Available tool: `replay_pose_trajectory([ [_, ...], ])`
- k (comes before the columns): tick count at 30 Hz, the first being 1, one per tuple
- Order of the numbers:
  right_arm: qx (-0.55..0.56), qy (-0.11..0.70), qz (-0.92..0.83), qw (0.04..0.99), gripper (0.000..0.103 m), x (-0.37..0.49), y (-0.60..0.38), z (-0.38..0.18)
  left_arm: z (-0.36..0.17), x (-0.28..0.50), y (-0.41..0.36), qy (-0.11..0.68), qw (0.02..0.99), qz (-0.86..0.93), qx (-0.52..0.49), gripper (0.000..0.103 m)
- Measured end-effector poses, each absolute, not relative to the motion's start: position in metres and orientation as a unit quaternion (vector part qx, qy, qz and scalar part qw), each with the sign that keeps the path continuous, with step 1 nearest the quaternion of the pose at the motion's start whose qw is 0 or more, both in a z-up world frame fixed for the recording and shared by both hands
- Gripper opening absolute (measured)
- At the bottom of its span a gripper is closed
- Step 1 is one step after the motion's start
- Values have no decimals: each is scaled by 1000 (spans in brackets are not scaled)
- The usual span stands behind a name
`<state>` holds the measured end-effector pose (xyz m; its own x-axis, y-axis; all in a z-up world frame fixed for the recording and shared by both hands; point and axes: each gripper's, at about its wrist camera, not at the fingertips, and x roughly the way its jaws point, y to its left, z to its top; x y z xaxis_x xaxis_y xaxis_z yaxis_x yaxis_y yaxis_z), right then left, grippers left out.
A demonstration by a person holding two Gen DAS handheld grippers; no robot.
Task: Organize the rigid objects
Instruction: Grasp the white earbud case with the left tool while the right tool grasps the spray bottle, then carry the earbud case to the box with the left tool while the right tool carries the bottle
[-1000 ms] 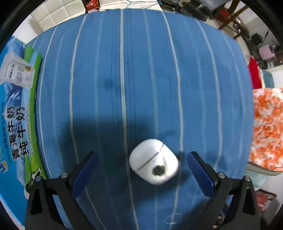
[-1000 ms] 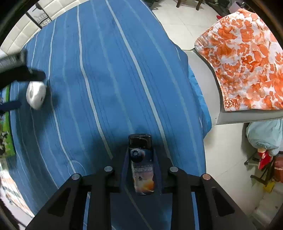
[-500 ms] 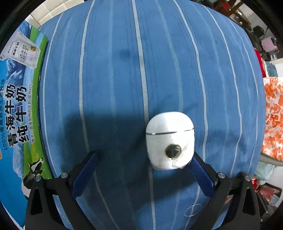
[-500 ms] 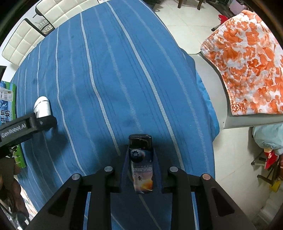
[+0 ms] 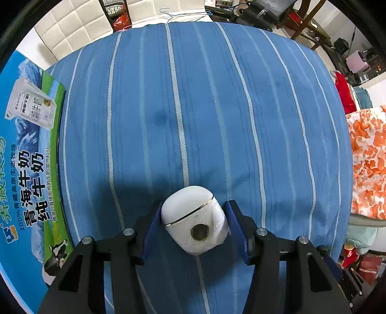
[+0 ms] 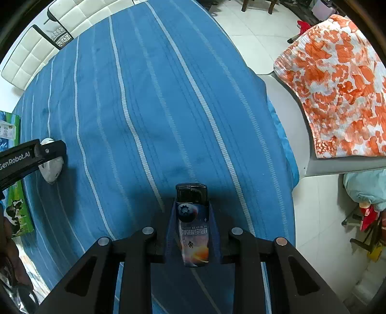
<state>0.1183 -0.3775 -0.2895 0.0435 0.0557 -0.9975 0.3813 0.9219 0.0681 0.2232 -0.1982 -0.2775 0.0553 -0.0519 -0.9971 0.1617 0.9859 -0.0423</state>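
So the left tool [image 5: 194, 218] has its two blue-padded fingers [image 5: 152, 229] clamped on either side of a small white rounded plastic case [image 5: 193, 218], the kind with a thin metallic seam line around the lid and a dark round spot on the face pointing at the camera. The case sits tilted between the pads, low over the blue bedspread with pale lengthwise stripes [image 5: 193, 108]. From the right wrist view you can see the same case [image 6: 51, 169] way off on the left side of the bedspread, partly hidden behind the left tool's black arm, and I honestly can't tell whether it's touching the fabric or lifted just off it.

The right tool [image 6: 191, 222] is closed tight on a slim lighter with a black cap and a space-themed printed wrap [image 6: 192, 227] (planet, little astronaut, some Chinese text). It's held lengthwise between the fingers, cap end sticking out forward past the tips, over the near part of the bedspread [image 6: 144, 96].

Along the left edge of the bedspread there's a big blue and green milk carton box with Chinese lettering and a cow on it [image 5: 21, 169]. Off the right side is an orange and white floral cloth [image 6: 337, 84] draped over a grey surface, with white tiled floor [image 6: 253, 21] beyond. A white tufted headboard [image 5: 70, 31] runs along the far end.
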Motion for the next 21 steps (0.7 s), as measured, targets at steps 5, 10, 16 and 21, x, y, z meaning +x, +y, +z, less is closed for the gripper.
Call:
replay_pose_trajectory([
  [5,156,680,-108,708,28,118,-369,-286,-270,210,-180,679,729,-74,49,49],
  [10,145,674,-99,718,28,119,-356,-276,-259,191,-169,671,734,-83,59,48],
  [16,134,661,-88,733,28,120,-339,-256,-228,148,-157,656,744,-102,70,47],
  [21,128,647,-80,747,28,118,-325,-236,-203,126,-143,641,756,-117,67,46],
])
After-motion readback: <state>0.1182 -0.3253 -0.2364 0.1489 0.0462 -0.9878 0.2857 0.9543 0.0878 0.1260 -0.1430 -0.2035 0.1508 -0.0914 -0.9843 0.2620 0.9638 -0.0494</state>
